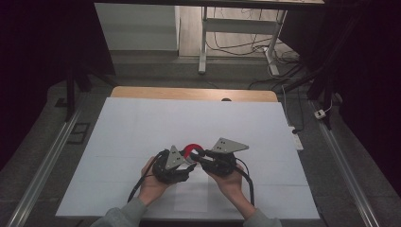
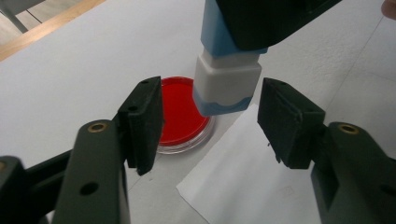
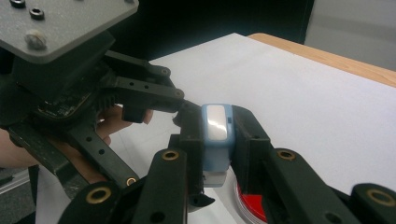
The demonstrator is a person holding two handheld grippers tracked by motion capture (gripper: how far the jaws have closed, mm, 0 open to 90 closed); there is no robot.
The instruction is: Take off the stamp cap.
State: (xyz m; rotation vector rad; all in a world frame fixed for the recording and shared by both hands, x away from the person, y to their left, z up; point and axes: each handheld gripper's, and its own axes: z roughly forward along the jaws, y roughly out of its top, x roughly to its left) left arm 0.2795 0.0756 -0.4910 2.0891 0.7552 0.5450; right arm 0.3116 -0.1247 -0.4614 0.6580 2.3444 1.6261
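Note:
My right gripper (image 3: 217, 149) is shut on a blue stick with a white cap (image 3: 215, 135) and holds it over the white table (image 1: 142, 123). The capped end (image 2: 227, 86) hangs between the two pads of my left gripper (image 2: 212, 123). A gap shows on each side of it, so the left jaws stand open around the cap without touching it. Under and just behind the cap, a round clear dish with red filling (image 2: 180, 112) rests on the table. From above, both grippers meet near the table's front middle, my left gripper (image 1: 191, 163) pointing toward my right gripper (image 1: 197, 154), with the red dish (image 1: 191, 149) behind them.
A white sheet of paper (image 2: 243, 186) lies flat on the table under the grippers. The table's wooden far edge (image 1: 189, 93) shows beyond the white cover. Cables trail from both grippers toward the front edge. Desk legs and floor cables stand behind the table.

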